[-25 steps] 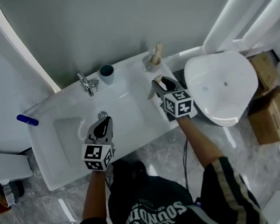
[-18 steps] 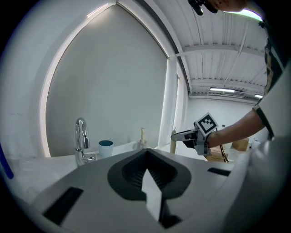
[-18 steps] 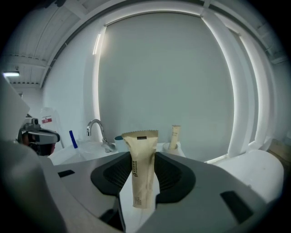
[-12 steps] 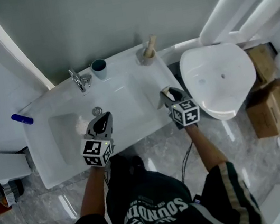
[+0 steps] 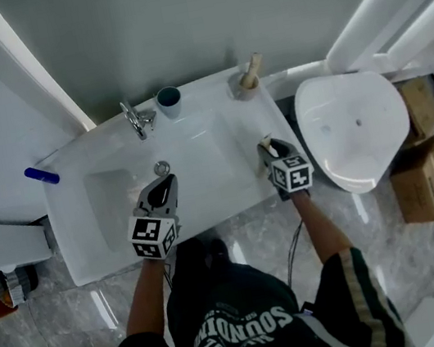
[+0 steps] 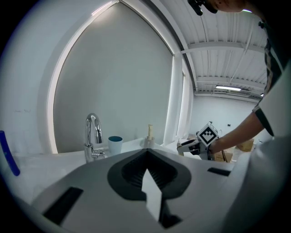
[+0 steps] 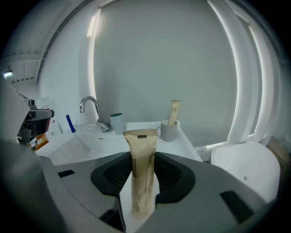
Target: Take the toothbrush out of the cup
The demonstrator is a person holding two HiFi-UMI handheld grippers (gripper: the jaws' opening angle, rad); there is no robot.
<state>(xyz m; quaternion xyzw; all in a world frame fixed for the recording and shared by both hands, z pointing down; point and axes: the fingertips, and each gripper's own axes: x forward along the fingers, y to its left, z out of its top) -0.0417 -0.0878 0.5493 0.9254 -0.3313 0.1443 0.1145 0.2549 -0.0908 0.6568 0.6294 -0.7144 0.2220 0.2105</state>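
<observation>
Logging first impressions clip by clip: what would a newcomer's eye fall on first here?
The right gripper, over the white sink's front right edge, clamps a tan paper packet between its jaws. Behind it, a grey cup at the sink's back right corner holds a second packet.

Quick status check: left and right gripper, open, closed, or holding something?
Left gripper: closed, nothing between its jaws.
Right gripper: closed on the wrapped toothbrush, a tan paper packet standing upright between the pads.

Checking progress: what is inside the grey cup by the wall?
One paper-wrapped toothbrush leans in the grey cup; the cup wall hides its lower end.
</observation>
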